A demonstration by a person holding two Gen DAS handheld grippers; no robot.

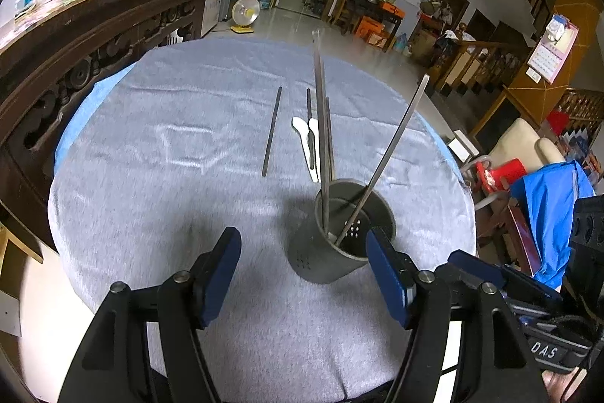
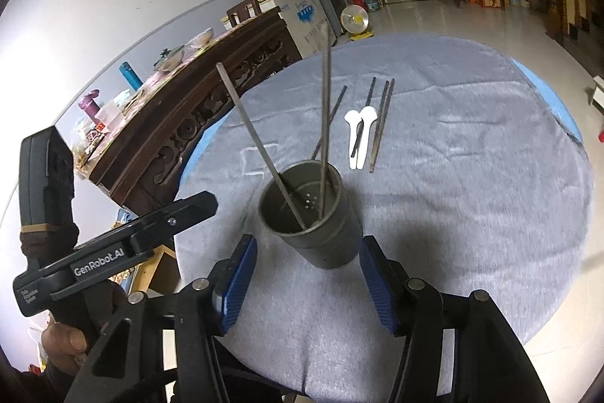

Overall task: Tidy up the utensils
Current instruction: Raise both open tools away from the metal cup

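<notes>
Gaping, both tongs (image 1: 304, 274) (image 2: 307, 284) empty near holder (image 2: 307, 214), seemingly mid-table (image 2: 490, 199), open cloth around.

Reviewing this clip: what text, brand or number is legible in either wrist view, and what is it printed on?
"GenRobot.AI": black arm of the left tongs, seen from the right wrist.
"DAS": black strap at the right tongs, left wrist view.
Small print beside "GenRobot.AI": unreadable.
White freezer's blue lettering: blurred.
Wall calendar: too small.

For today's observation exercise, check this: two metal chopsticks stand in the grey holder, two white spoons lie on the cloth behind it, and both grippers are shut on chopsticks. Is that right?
Not quite. The left gripper and right gripper are open and empty, as both wrist views show. The two chopsticks do stand in the holder, with the spoons on the cloth behind.
</notes>
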